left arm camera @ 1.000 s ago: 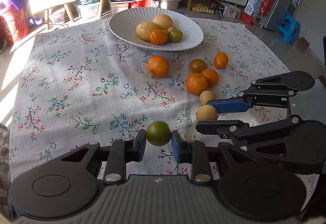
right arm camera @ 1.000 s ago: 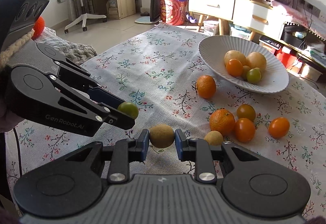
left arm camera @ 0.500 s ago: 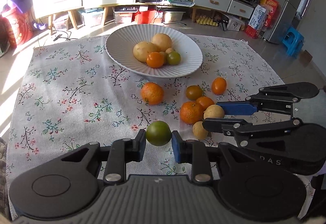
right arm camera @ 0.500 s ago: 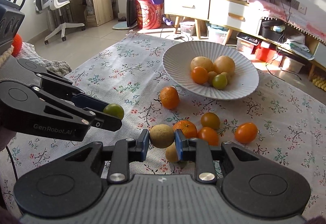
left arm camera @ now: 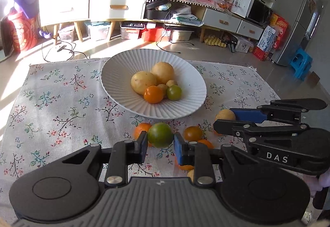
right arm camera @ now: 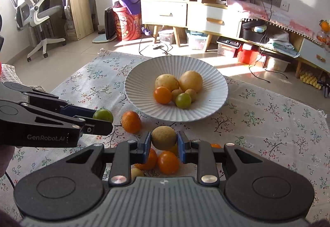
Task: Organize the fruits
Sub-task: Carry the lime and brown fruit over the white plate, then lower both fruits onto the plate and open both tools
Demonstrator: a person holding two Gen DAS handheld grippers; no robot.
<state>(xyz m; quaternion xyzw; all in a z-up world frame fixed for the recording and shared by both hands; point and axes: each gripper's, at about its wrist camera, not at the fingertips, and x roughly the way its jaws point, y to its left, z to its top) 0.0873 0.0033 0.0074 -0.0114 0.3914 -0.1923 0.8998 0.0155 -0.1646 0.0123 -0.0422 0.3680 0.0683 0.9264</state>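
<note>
Since the earlier frames both grippers had been carried toward the plate: it sat larger and nearer frame centre in both views, and the loose fruit had slid down toward the lower edge.

Left gripper (left arm camera: 160, 142): jaws were pinched on the green citrus (left arm camera: 160, 134), lower centre of the left wrist view. Right gripper (right arm camera: 164, 143): jaws were clamped on the tan round fruit (right arm camera: 164, 137), lower centre of the right wrist view. Both fruits were held clear of the floral tablecloth (left arm camera: 61, 103), short of the white ribbed plate (left arm camera: 115, 90), which sat at frame centre.

On the plate a pile was already seen: two large yellow fruits, an orange one (left arm camera: 153, 94), a small green one (left arm camera: 174, 92), smaller yellow ones between.

Risks, as judged:
- The two grippers were side by side, close together. Simultaneous release over the plate could cause a finger clash.
- Round fruit dropped from height onto the pile could be bounced or rolled over the shallow rim.
- The pile could be knocked if fingers were lowered into it.
- The loose oranges (right arm camera: 131, 121) under the grippers could be nudged off the cloth by a low pass.
</note>
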